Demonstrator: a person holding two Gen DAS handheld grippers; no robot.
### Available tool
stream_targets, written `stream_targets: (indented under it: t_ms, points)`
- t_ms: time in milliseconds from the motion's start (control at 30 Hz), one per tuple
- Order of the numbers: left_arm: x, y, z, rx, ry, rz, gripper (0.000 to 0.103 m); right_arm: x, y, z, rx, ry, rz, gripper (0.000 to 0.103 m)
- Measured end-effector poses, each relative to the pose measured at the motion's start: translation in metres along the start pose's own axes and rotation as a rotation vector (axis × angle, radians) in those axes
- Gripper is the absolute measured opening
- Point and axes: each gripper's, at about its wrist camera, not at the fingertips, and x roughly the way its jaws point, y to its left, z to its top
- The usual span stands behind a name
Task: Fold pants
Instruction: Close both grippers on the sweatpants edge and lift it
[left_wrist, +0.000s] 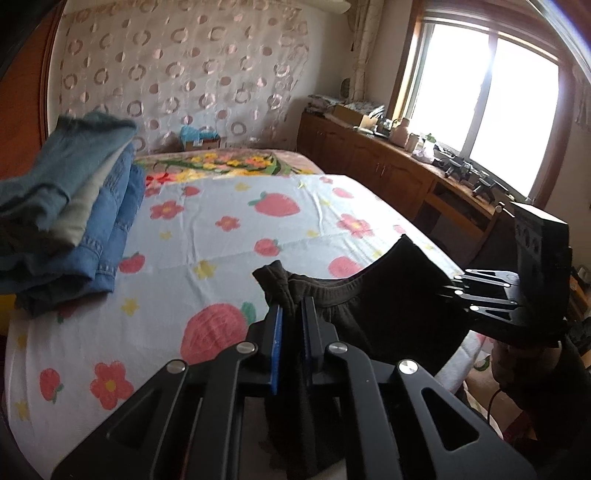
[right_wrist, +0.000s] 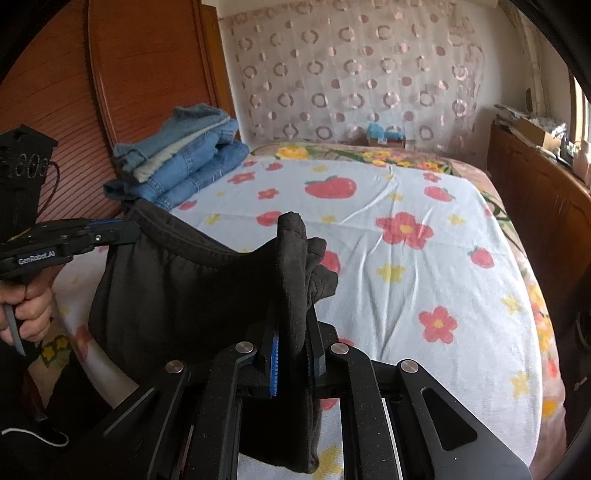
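Both claws, your left claw and right claw, pinch the black pants waistband above the bed, no fold made yet, all folding remains.

Two black two-finger tools are showing, the left tool and the right tool. One pair of black knit pants is hanging between them. One stack of folded blue denim garments is lying at the bed's far left. One flower-and-strawberry printed bed sheet is covering the bed.

Dark brown pants hang by their stretched elastic waistband, above the bed.
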Motion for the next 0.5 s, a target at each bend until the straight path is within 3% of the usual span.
stream_targets:
  t_ms: [500]
  points:
    - [-0.05,-0.032,0.026,0.074,-0.132,-0.015,0.006,-0.035,0.003,0.028,-0.038,-0.118,-0.017,0.007]
